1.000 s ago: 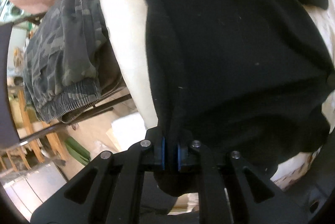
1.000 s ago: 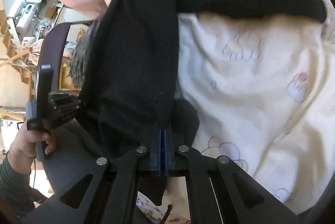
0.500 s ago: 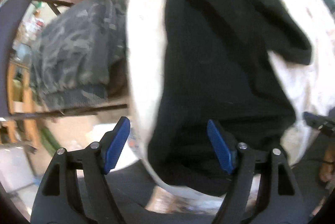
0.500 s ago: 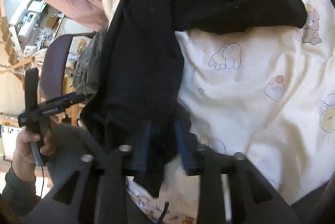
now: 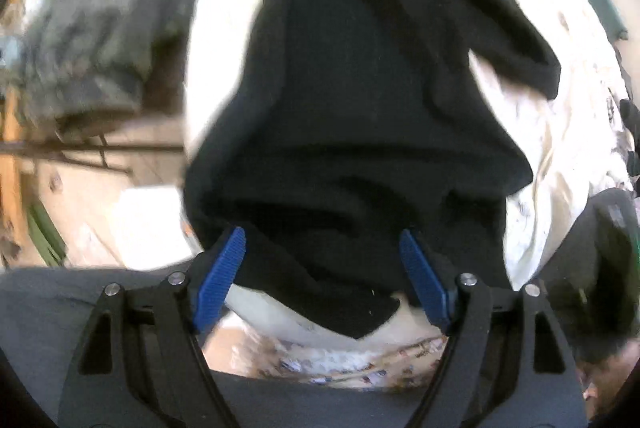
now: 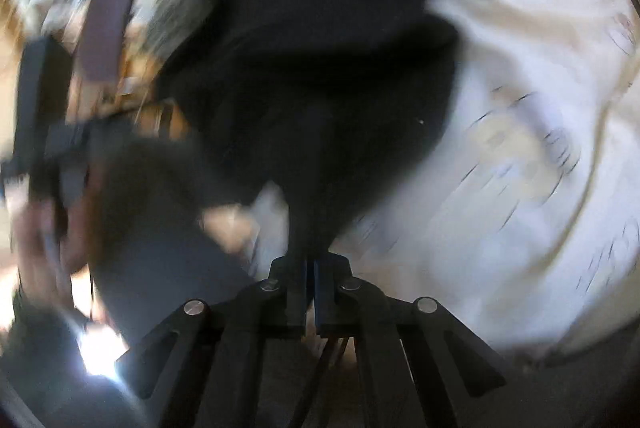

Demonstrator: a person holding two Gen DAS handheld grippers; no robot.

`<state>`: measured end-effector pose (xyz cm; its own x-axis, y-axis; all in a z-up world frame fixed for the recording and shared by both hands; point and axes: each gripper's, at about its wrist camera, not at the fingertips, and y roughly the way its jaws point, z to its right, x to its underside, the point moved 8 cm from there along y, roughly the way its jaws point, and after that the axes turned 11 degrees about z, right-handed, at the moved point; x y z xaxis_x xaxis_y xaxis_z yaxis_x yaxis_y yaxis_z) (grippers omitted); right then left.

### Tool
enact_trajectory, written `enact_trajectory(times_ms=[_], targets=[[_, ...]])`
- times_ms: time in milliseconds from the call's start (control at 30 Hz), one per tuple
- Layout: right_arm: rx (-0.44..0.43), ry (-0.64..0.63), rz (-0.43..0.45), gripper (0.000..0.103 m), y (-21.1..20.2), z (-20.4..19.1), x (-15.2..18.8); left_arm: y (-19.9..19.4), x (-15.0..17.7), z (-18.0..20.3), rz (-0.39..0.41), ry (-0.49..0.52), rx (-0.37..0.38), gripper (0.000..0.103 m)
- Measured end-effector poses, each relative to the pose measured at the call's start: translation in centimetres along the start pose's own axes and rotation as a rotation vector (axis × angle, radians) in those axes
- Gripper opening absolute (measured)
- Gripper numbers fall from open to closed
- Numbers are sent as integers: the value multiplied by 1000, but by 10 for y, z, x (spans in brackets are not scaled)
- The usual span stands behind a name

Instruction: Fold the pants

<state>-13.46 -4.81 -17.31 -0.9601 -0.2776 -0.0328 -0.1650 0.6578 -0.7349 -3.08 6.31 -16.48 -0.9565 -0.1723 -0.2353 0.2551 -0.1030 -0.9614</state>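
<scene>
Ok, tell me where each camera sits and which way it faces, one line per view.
Left wrist: on the left gripper, looking down at black pants on a cream bedsheet; its blue pads stand open, nothing pinched.
Right wrist: on the right gripper, angled down at the pants, blurred; its jaws are shut; the person's other hand shows left.
Shared: the pants and the sheet.

A bed with a cream cover (image 5: pixel 560 155) printed with small cartoon figures carries the black pants (image 5: pixel 360 99), which lie on it in loose folds and reach its near edge.
</scene>
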Motion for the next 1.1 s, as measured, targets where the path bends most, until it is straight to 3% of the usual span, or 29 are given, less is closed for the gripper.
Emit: enact_trajectory(times_ms=[67, 133, 233, 267, 333, 367, 400, 433, 467, 500, 667, 700, 733, 767, 800, 833, 900, 967, 1033, 1100], targets=[[-9, -69, -39, 1, -17, -23, 24, -7, -10, -4, 23, 9, -9, 77], [-14, -57, -69, 1, -24, -29, 39, -9, -17, -8, 25, -6, -12, 77], [24, 0, -128, 3, -11, -9, 48, -5, -21, -13, 22, -23, -21, 77], [80, 25, -141, 4, -5, 6, 46, -3, -20, -14, 20, -21, -25, 77], [128, 66, -122, 6, -7, 22, 38, 2, -17, -21, 8, -11, -48, 77], [125, 69, -111, 14, -11, 25, 33, 3, -18, -25, 8, -20, -59, 77], [118, 72, -96, 34, -19, 28, 25, 3, -19, -30, 9, -36, -64, 77], [101, 78, -82, 47, -26, 28, 19, 4, -20, -33, 8, -48, -65, 77], [66, 84, -47, 69, -37, 27, 8, 6, -22, -34, 8, -53, -67, 77], [54, 81, -11, 72, -46, 28, 1, 11, -24, -35, 8, -59, -75, 77], [73, 17, 268, 72, -92, 45, -67, 58, -48, -47, 10, -14, -192, 77], [71, 14, 312, 72, -92, 51, -83, 70, -52, -52, 3, -34, -200, 74], [69, 20, 341, 72, -91, 57, -90, 80, -54, -53, -6, -69, -159, 73], [63, 35, 374, 72, -90, 63, -98, 86, -55, -52, -12, -97, -105, 64], [45, 59, 402, 72, -88, 70, -105, 92, -54, -49, -27, -123, -45, 46], [22, 96, 427, 72, -82, 78, -109, 93, -53, -49, -34, -124, -44, 40], [19, 148, 425, 72, -71, 88, -107, 88, -54, -48, -12, -85, -65, 6], [22, 151, 430, 72, -75, 93, -110, 79, -55, -43, 6, -19, -85, 5], [6, 155, 449, 72, -85, 98, -111, 69, -55, -48, 33, 49, -163, 4], [-2, 189, 455, 72, -82, 96, -108, 71, -53, -62, 15, 8, -229, 5]])
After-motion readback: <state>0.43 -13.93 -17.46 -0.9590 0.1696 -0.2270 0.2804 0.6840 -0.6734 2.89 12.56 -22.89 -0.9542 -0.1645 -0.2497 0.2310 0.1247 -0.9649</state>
